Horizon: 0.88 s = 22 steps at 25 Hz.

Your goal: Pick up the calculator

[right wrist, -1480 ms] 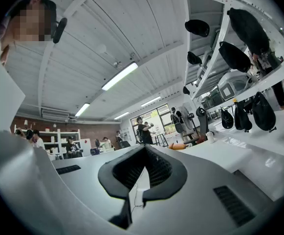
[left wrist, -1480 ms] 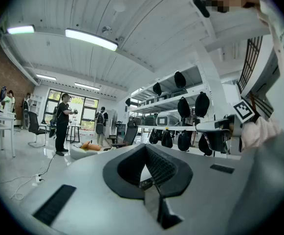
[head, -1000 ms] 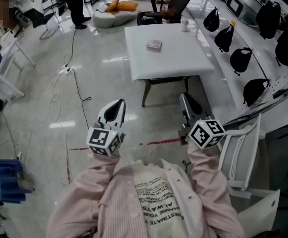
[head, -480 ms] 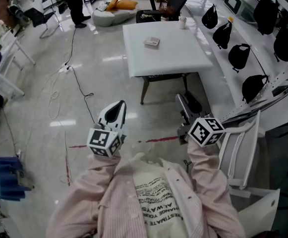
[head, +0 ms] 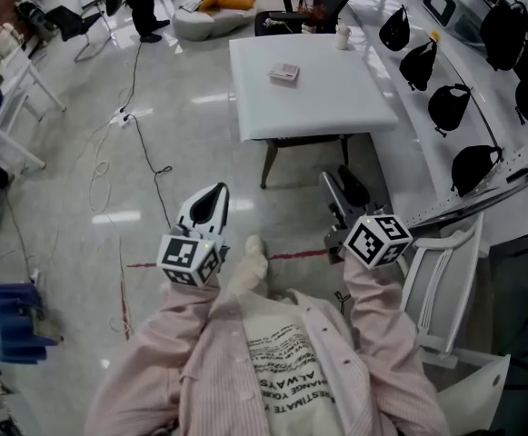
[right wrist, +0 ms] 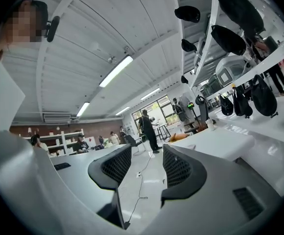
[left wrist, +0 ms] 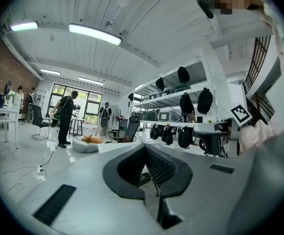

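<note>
The calculator (head: 284, 72), small and grey, lies on the white square table (head: 336, 98) well ahead of me across the floor. Both grippers hang in the air in front of my chest, far short of the table. In the head view my left gripper (head: 214, 194) is at the left. The left gripper view shows my left gripper (left wrist: 147, 164) with its jaws together and nothing between them. My right gripper (head: 338, 185) points toward the table's near edge. In its own view the right gripper (right wrist: 146, 164) has jaws that are opening, with only floor showing between them.
A white cup (head: 342, 37) stands at the table's far edge, a black office chair (head: 323, 7) behind it. Black bags (head: 450, 107) hang along the white shelving on the right. A white chair (head: 436, 280) is close to my right arm. Cables (head: 145, 162) trail over the floor; a blue crate (head: 4, 321) sits left.
The right gripper's jaws have parted. A pale shoe has come into view between the two grippers. Both grippers keep about the same place in the head view.
</note>
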{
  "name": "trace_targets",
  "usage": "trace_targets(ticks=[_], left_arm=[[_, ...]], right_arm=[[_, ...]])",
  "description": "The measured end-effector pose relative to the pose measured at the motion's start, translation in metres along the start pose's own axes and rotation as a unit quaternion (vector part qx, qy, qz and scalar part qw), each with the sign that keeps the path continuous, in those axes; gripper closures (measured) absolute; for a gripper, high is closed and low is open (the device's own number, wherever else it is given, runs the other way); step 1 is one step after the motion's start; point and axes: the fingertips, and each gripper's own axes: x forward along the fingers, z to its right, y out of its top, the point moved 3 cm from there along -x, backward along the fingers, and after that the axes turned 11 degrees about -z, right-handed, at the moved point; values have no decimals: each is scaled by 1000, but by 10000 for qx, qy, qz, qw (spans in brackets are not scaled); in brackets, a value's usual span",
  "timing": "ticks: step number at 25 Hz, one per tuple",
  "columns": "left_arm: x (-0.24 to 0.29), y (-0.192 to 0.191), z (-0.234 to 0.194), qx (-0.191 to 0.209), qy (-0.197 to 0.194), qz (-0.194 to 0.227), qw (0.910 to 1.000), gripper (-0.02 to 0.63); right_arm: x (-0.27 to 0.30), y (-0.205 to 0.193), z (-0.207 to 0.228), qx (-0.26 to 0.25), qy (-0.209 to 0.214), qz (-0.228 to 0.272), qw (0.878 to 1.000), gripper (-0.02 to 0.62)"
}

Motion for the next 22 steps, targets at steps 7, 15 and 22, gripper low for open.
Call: trace_targets(ticks=[7, 15, 22], left_arm=[[60, 12, -44, -74, -74, -98, 9999, 604], [123, 26, -109, -181, -201, -297, 9992, 604], [164, 34, -147, -246, -379, -329, 9984, 604]], right_arm=[[64, 14, 31, 173, -24, -101, 9998, 425], [147, 30, 57, 415, -144, -215, 9988, 425], [192, 37, 73, 641, -339, -148, 9973, 426]])
